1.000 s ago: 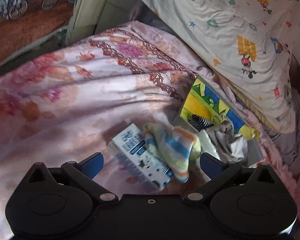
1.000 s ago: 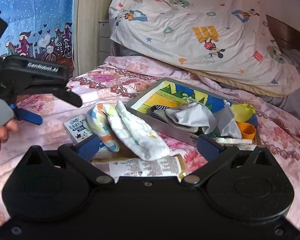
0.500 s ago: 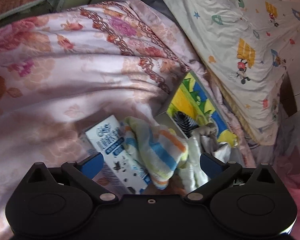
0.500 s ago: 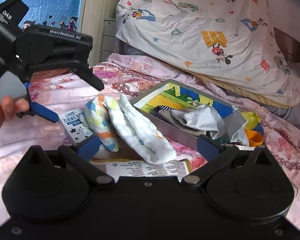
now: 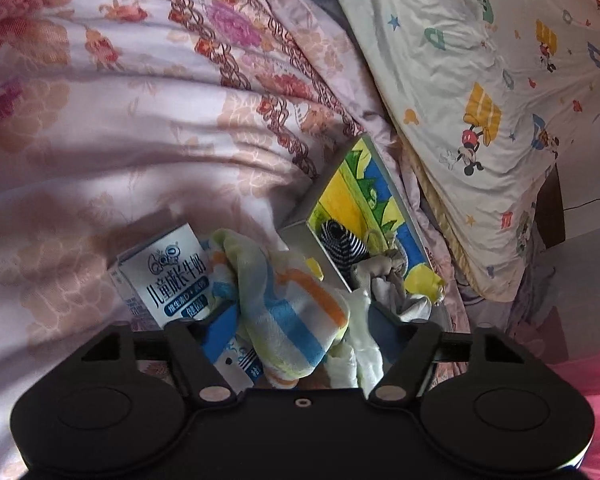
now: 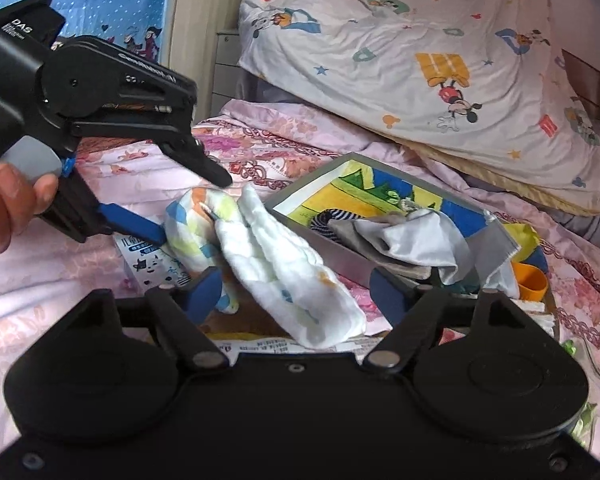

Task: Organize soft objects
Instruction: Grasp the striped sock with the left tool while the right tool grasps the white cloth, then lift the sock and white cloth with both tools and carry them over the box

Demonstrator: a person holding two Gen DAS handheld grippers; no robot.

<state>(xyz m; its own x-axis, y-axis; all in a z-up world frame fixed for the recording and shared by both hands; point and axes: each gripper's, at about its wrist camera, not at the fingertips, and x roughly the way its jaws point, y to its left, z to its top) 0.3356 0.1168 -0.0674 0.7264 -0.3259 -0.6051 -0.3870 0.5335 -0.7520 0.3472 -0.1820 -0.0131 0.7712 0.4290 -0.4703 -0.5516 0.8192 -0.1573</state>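
L gripper (image 5: 300,320): jaws spread, straddling striped cloth (image 5: 296,304); no grip seen.
R gripper (image 6: 296,292): jaws spread, nothing held; white cloth (image 6: 292,276) lies between fingers.
Striped cloth: draped over milk carton (image 5: 172,276), just beside grey box (image 6: 340,260).
Surface: floral quilt (image 5: 120,128), rumpled; cartoon pillow (image 6: 420,52) propped behind box.
Box: holds grey cloth (image 6: 412,240) & striped sock (image 5: 342,242).
Room to move: quilt bare to L of carton; pillow near box's far edge.
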